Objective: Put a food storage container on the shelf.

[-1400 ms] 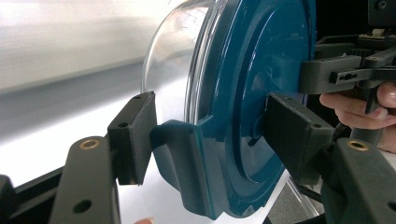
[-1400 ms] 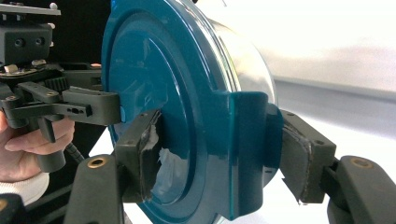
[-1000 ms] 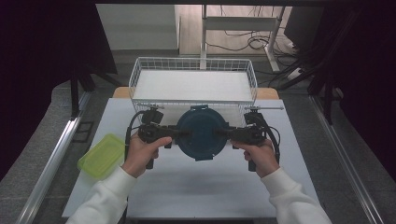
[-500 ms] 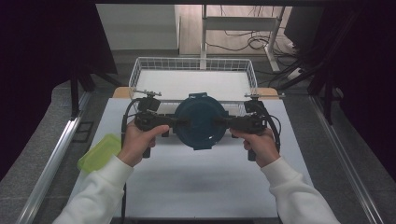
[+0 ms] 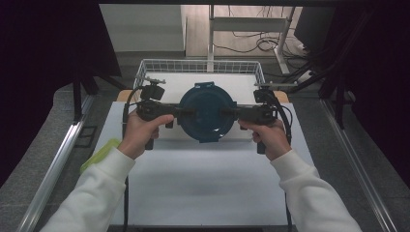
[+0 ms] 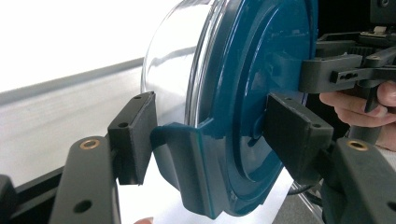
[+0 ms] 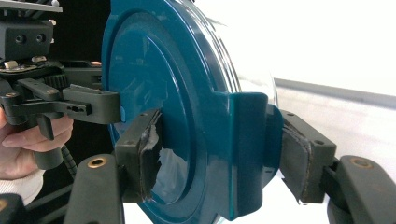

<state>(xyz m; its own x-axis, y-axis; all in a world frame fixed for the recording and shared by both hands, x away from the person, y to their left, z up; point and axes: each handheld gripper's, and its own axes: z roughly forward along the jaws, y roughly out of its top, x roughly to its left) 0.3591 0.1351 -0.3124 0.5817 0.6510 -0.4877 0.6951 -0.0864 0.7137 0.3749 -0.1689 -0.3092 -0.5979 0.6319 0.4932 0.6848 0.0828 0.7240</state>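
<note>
We have the round container [image 5: 207,112], clear-bodied with a dark teal clip lid [image 6: 261,107], lifted off the white table [image 5: 203,183] and held in the air between our two hands, just in front of the wire basket [image 5: 145,72]. The left gripper [image 5: 180,111] clamps it at one side latch, one pad on the lid face and the other behind the latch tab; the right gripper [image 5: 232,112] does the same at the opposite latch (its pads [image 7: 148,154] are worn and press on the lid and tab alike). So both grippers are closed on the container.

We judge the pick-up done and the carry under way; what looks left is to bring the container over the basket rim, set it down inside and release both sides. That is our reading of the pose, not something shown.

As for contents: through the clear wall we see nothing inside the container, though glare hides part of it. The basket's visible floor holds nothing. A light green lidded box [image 5: 99,155] lies at the table's left edge, partly under our left sleeve; its contents we cannot tell.
</note>
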